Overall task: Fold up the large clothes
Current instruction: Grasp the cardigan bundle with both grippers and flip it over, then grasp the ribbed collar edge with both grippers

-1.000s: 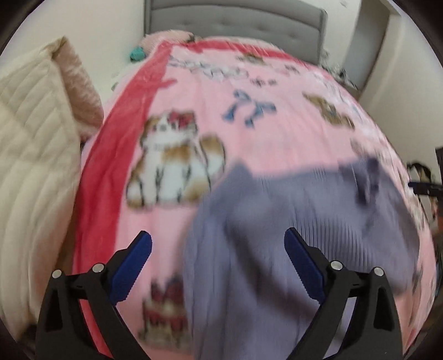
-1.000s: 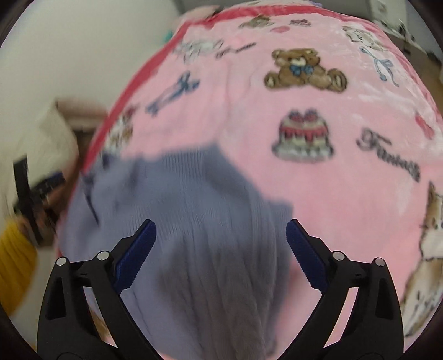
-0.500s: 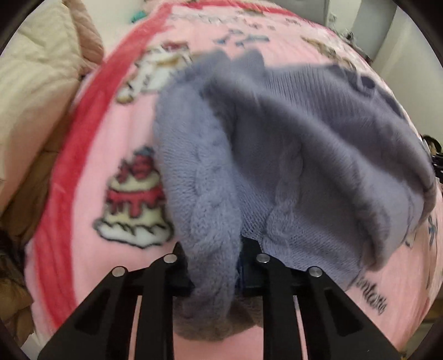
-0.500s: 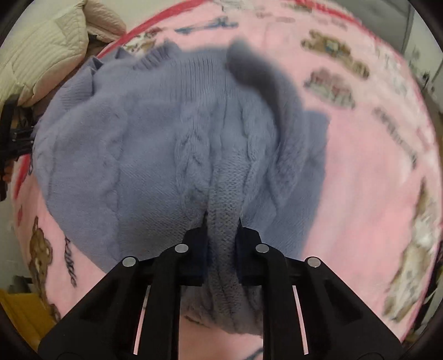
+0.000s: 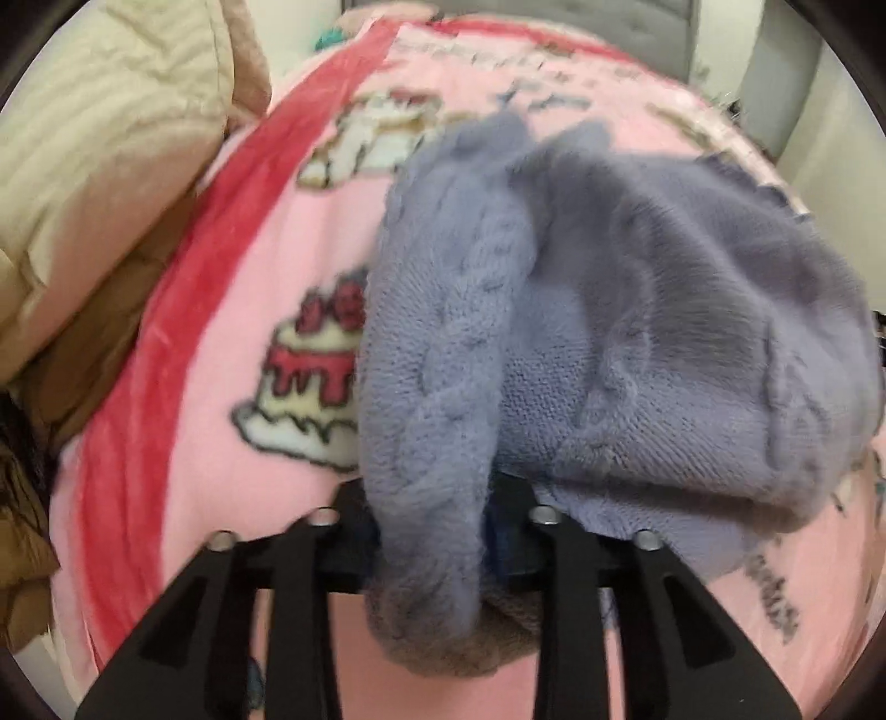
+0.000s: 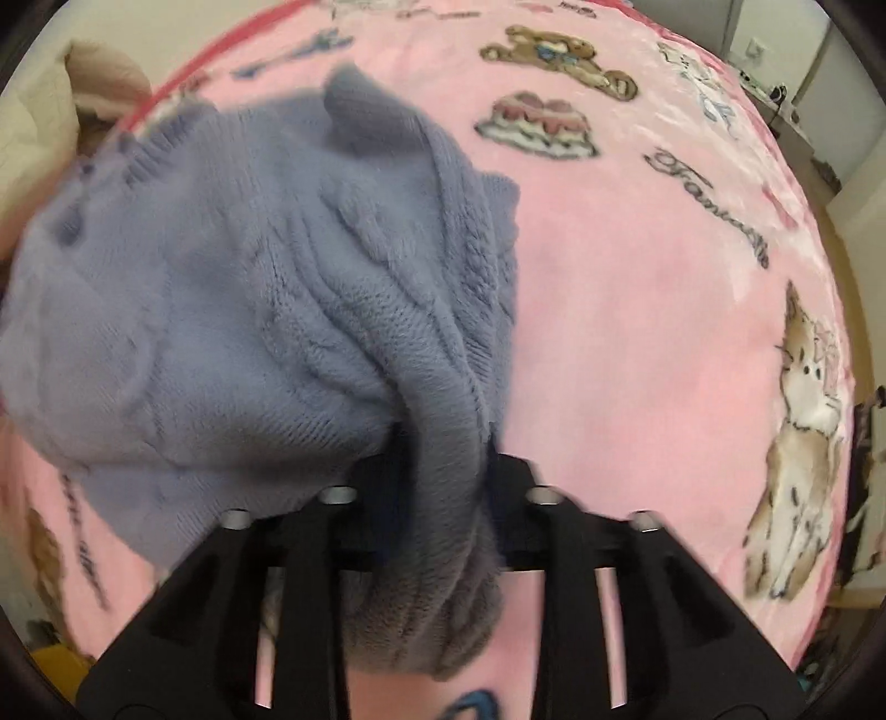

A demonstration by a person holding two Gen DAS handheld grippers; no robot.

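Note:
A lavender cable-knit sweater (image 5: 637, 332) lies bunched on a pink cartoon-print blanket (image 5: 221, 343) that covers a bed. My left gripper (image 5: 429, 520) is shut on a thick fold of the sweater at its near left edge. In the right wrist view the same sweater (image 6: 221, 288) spreads to the left, and my right gripper (image 6: 437, 487) is shut on a fold at its near right edge. The fabric hangs over and below both sets of jaws and hides the fingertips.
Cream quilted pillows (image 5: 94, 166) are stacked left of the bed beyond the blanket's red border (image 5: 183, 310). A grey padded headboard (image 5: 637, 22) stands at the far end. The blanket (image 6: 664, 310) stretches bare to the right of the sweater.
A second ago both grippers were open above the sweater. They closed on its near edge half a second ago and have since pulled the bunched fabric nearer while still gripping.

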